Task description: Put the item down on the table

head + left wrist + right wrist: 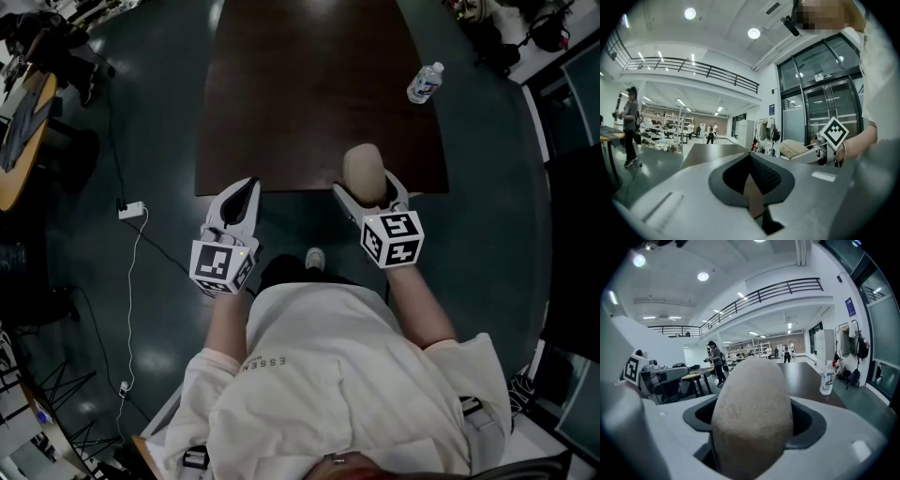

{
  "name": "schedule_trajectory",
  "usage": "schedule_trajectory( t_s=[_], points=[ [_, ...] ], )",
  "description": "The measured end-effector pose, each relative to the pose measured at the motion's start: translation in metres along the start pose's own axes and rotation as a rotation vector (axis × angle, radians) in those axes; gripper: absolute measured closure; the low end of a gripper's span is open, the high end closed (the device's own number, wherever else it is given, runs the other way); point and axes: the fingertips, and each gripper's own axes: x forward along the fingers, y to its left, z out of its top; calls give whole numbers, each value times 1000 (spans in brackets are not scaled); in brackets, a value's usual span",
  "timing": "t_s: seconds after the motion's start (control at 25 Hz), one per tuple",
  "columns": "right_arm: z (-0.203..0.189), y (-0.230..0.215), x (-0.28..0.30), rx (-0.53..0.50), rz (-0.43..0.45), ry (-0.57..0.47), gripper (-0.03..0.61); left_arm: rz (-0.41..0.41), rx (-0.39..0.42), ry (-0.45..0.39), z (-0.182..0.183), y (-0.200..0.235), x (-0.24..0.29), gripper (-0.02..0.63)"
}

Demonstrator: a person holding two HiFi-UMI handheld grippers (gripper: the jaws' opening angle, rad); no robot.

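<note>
Beige egg-shaped item [363,169] in R gripper [368,187], long axis fwd.

**Table and floor: what they carry**

Your table [309,94] has a dark brown top with a faint sheen. One clear water bottle [425,82] with a white cap stands upright on it, close to the right edge. The floor [159,141] around the table is dark grey and glossy. A white power adapter [131,210] lies on it left of the table's near corner. A thin pale cable [129,309] runs from the adapter back toward you.
</note>
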Motion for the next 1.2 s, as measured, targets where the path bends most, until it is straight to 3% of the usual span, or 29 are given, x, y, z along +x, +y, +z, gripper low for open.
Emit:
schedule_trajectory(
  t_s=[0.6, 1.04, 1.2],
  points=[
    [-15, -42, 135, 33, 22, 223, 184, -42, -43, 86, -28, 69, 116, 600],
    [-79, -48, 226, 16, 40, 444, 184, -82, -91, 148, -56, 117, 173, 598],
    [-91, -50, 249, 3, 52, 490, 184, -53, -113, 197, -67, 134, 182, 598]
  ],
)
